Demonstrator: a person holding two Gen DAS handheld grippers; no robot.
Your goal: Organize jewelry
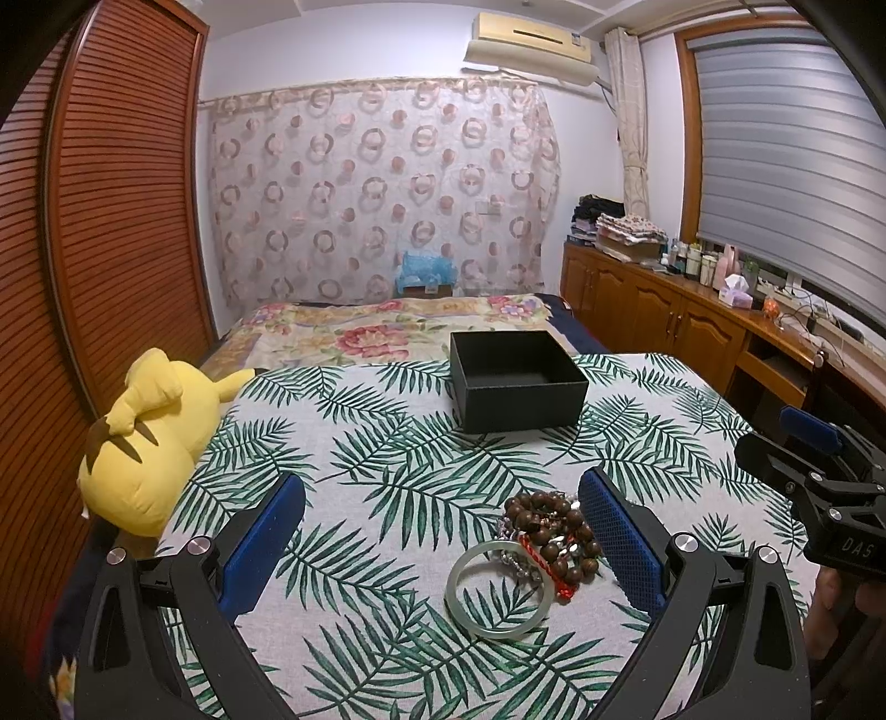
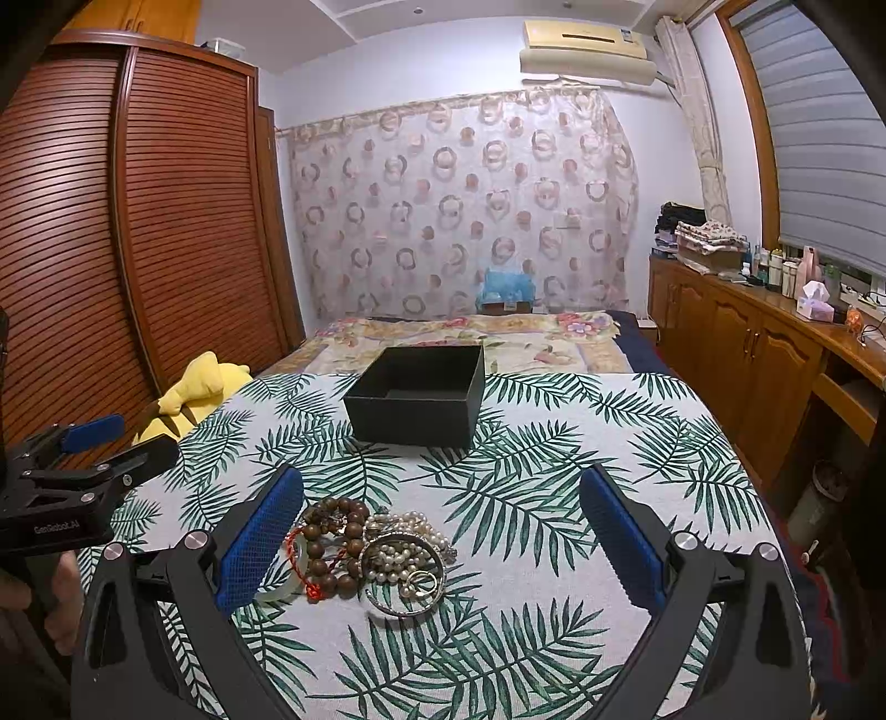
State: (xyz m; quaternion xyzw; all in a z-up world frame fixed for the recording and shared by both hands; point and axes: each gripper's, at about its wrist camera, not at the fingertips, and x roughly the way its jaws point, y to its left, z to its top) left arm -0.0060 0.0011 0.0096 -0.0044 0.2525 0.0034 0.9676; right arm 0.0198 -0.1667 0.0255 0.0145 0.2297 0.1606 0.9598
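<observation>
Underneath, a leaf-print cloth (image 1: 387, 471) covers the bed, wardrobe (image 1: 122, 194) alongside.

We see a bedroom with pale walls: a slatted wooden wardrobe (image 1: 111, 221) on the left, a circle-patterned curtain (image 1: 382, 188) across the far wall under an air conditioner (image 1: 531, 41), and wooden cabinets (image 2: 742, 343) below a window with grey blinds (image 1: 786, 166).
</observation>
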